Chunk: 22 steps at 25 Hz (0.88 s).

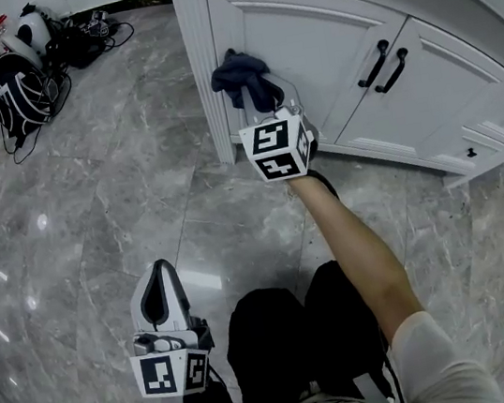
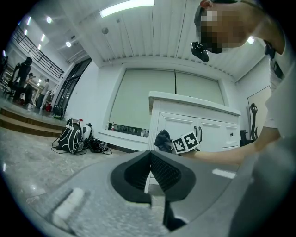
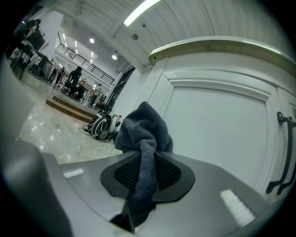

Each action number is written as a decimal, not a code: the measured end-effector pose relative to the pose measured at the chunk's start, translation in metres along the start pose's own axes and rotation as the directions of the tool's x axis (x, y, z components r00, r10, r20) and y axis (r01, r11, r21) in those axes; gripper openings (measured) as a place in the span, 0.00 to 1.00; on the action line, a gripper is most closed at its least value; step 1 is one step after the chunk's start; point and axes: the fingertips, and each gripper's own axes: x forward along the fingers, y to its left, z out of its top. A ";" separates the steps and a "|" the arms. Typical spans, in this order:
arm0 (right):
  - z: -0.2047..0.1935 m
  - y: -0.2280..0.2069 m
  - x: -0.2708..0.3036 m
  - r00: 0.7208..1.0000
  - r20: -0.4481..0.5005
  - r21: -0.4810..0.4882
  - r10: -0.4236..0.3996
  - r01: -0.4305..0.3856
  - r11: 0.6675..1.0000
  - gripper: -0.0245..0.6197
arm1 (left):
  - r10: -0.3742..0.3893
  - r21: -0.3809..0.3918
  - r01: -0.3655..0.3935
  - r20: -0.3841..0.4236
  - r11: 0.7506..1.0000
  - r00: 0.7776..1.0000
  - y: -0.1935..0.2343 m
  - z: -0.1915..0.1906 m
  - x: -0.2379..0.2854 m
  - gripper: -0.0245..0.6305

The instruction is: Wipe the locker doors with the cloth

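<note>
The right gripper [image 1: 274, 112] reaches out at the end of a bare forearm [image 1: 354, 246] toward the white panelled locker door [image 1: 320, 33] that stands leftmost in the white cabinet. Its jaws are clamped on a dark blue-grey terry cloth [image 1: 241, 74]. In the right gripper view the cloth [image 3: 143, 129] runs as a narrow strip down between the ribbed black pads [image 3: 173, 173] of the right gripper [image 3: 147, 173] and bunches into a soft lump just past the tips. That lump sits at the left side of the door [image 3: 217, 134], close to the cabinet's corner post. It looks to rest against the panel, though real contact cannot be told.

A pair of black bar handles [image 1: 382, 66] sits where this door meets the next one, well apart from the cloth.

The left gripper [image 1: 162, 286] is held low, near the person's lap, over the grey marble floor [image 1: 114, 170]. In the left gripper view the left gripper [image 2: 151, 169] has its jaws brought together with nothing between them.

A black and white backpack [image 1: 21, 90] with a tangle of black cables lies at the far left edge of the floor, well away from the cabinet.
</note>
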 end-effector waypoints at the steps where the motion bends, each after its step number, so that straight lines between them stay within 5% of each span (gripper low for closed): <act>1: -0.001 -0.001 -0.001 1.000 -0.004 -0.007 0.002 -0.002 1.000 0.15 | 0.003 0.002 -0.003 -0.001 1.000 1.000 0.000 0.000 0.000 0.04; 22: -0.043 -0.104 -0.067 0.987 -0.080 -0.053 -0.138 0.134 0.990 0.15 | -0.034 0.012 0.033 0.003 0.999 0.999 -0.022 0.003 0.007 0.04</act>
